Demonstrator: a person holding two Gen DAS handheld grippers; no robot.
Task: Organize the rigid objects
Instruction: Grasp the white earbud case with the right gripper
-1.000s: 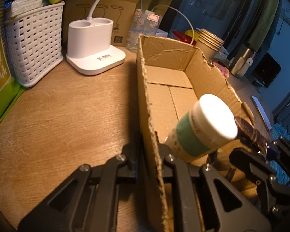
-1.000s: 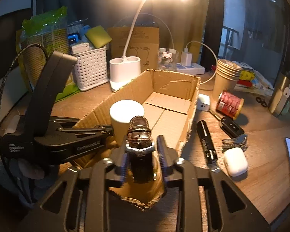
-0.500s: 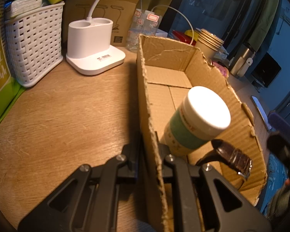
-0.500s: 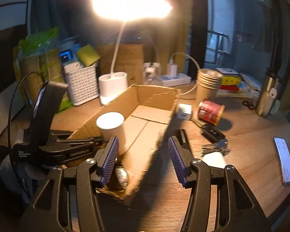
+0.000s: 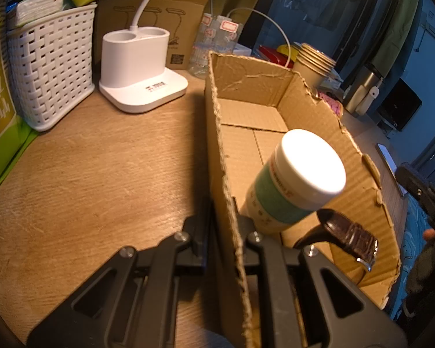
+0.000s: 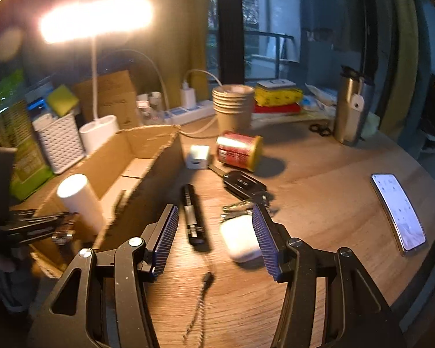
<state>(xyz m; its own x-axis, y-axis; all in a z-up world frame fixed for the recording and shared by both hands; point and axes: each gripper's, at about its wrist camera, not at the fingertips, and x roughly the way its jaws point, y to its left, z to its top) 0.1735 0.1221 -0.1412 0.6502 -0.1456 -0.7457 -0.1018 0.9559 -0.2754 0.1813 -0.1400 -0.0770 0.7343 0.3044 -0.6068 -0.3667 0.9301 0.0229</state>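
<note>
One cardboard box (image 5: 304, 110), open top, torn ragged rim, on the wooden table (image 5: 101, 174). Inside it two things: one white-capped bottle (image 5: 298, 179) with a teal band on a pale label, standing near the near end, and one watch (image 5: 351, 240) with a dark brown crocodile-pattern strap and silver case, lying just beside the bottle toward the near right corner.

Left gripper (image 5: 223, 229) is pinched on the box's near left wall, one finger outside and one inside, the cardboard clamped between them. Right gripper (image 6: 214, 237) has its jaws spread wide, blue ribbed pads (image 6: 168, 232) facing each other, nothing between them; it hangs over the table just right of the box.

On the table outside the box, seen from the right wrist: one black flashlight (image 6: 192, 214) with a cord at its tail, lying just beside the box wall; one white earbud case (image 6: 240, 237) near the right pad; one car key with key bunch (image 6: 243, 184); one white charger cube (image 6: 198, 156); one red can (image 6: 237, 150) on its side; one phone (image 6: 398, 211), screen lit, well apart to the right.

At the back: one stack of paper cups (image 6: 233, 103), one steel tumbler (image 6: 351, 107), one white desk lamp (image 5: 139, 69) switched on, one white woven basket (image 5: 49, 66), one power strip (image 6: 188, 113)
</note>
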